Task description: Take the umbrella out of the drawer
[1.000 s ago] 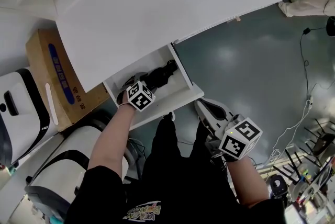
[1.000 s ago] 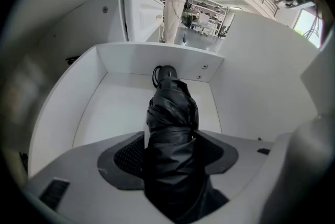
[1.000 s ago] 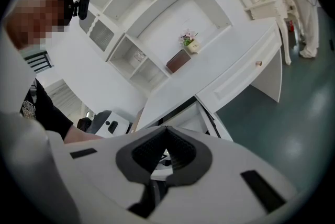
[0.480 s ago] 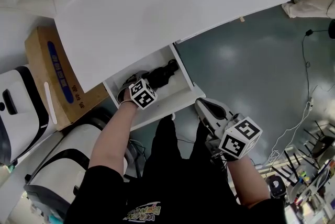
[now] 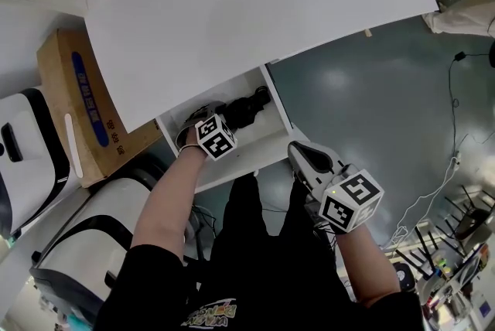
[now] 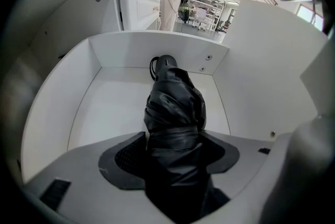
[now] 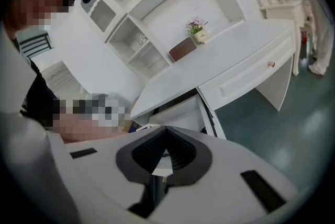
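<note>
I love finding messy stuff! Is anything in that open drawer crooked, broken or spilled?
Nothing is broken or spilled. The black umbrella lying in the white drawer just looks a bit rumpled, with its cloth bunched in loose folds.

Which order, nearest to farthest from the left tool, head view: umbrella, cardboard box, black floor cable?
1. umbrella: in the drawer, between the left tool's jaws, which have just been opening.
2. cardboard box: left of the drawer.
3. black floor cable: far right.
</note>
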`<state>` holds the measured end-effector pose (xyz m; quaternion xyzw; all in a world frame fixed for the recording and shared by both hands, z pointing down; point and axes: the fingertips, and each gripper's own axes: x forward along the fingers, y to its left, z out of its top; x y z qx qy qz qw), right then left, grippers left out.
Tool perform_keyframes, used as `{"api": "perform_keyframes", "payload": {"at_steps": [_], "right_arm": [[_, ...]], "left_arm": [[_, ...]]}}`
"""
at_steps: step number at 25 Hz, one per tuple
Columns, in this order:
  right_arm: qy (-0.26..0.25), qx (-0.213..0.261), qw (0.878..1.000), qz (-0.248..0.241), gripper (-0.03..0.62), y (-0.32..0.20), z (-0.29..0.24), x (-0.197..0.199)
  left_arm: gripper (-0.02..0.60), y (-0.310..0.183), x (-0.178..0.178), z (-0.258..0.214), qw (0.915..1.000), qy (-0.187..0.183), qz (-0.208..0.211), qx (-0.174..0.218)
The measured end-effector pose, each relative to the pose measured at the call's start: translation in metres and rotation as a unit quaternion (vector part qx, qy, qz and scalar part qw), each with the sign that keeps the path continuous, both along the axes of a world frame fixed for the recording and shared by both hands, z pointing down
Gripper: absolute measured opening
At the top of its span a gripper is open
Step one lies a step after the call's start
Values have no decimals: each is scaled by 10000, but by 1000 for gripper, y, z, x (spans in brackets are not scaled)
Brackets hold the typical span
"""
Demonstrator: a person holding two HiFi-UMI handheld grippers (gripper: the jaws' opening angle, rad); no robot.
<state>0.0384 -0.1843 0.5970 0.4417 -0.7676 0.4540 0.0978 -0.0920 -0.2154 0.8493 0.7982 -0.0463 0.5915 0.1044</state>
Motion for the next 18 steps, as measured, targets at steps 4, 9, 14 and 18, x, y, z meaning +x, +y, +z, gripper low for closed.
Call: {"api": "perform_keyframes", "payload": {"at_steps": [4,9,14,18], "right_arm": [[162,-5,9996,-211,2,-1,5,-11],[245,-3,9990,-365,2,0,7,-17],[252,-10,9989,-393,2,3,8,-18],[341,16,9982,-486,2,6,10,-18]], "left_arm": [[282,0,0,-1,10000,54,24,26],[272,1,-1,-4,9999,101,84,81],[268,3,-4,-14,9993,228,84,269],[267,3,-5,-29,9982,390,-2,446]]}}
